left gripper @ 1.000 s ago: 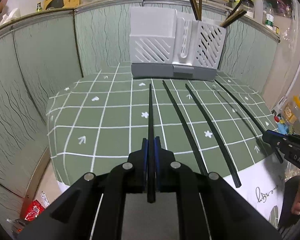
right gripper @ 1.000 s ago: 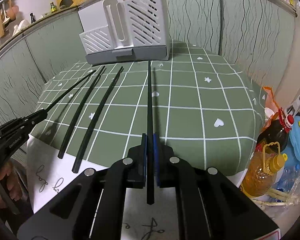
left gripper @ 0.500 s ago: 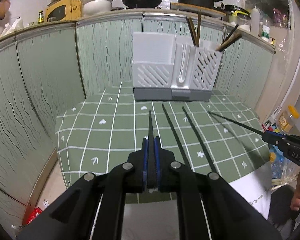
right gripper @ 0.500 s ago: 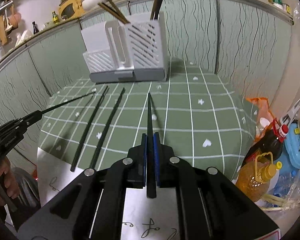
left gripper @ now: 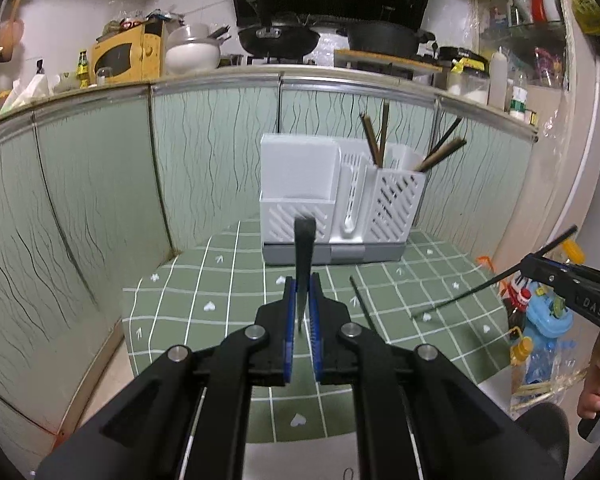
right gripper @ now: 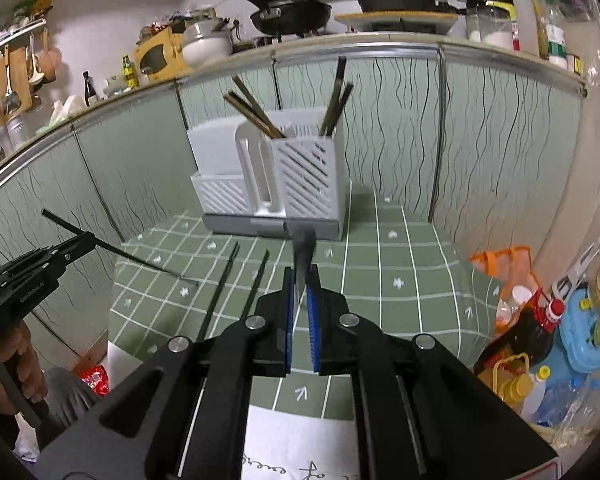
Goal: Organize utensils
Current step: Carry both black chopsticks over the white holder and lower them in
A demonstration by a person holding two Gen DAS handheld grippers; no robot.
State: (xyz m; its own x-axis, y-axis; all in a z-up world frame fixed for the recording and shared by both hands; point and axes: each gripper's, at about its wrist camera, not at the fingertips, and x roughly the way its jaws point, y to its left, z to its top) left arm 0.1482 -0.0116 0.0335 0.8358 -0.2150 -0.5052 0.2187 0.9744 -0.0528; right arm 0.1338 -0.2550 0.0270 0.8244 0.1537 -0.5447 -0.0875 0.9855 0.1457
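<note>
My left gripper [left gripper: 302, 284] is shut on a black chopstick [left gripper: 303, 248], lifted off the table and seen end-on, aimed toward the white utensil holder [left gripper: 340, 196]. My right gripper [right gripper: 301, 280] is shut on another black chopstick [right gripper: 303, 250], also raised and pointing at the holder [right gripper: 276, 176]. Each gripper shows in the other's view, the right one [left gripper: 530, 262] with its chopstick [left gripper: 476, 290] tilted tip-down, the left one [right gripper: 88, 240] likewise. Two black chopsticks [right gripper: 220, 292] [right gripper: 256, 284] lie on the green checked tablecloth [right gripper: 380, 280]. Several brown chopsticks [left gripper: 380, 136] stand in the holder's right compartments.
Green wavy-patterned panels [left gripper: 100, 200] wall the table at back and left. Oil bottles and a blue toy [right gripper: 560, 336] crowd the floor to the right. A white paper [right gripper: 300, 452] lies at the table's near edge. A kitchen counter with pans [left gripper: 280, 36] runs above.
Both grippers have risen and pulled back from the table, each lifting its chopstick off the cloth and tilting it; the holder looks farther away and lower in view.
</note>
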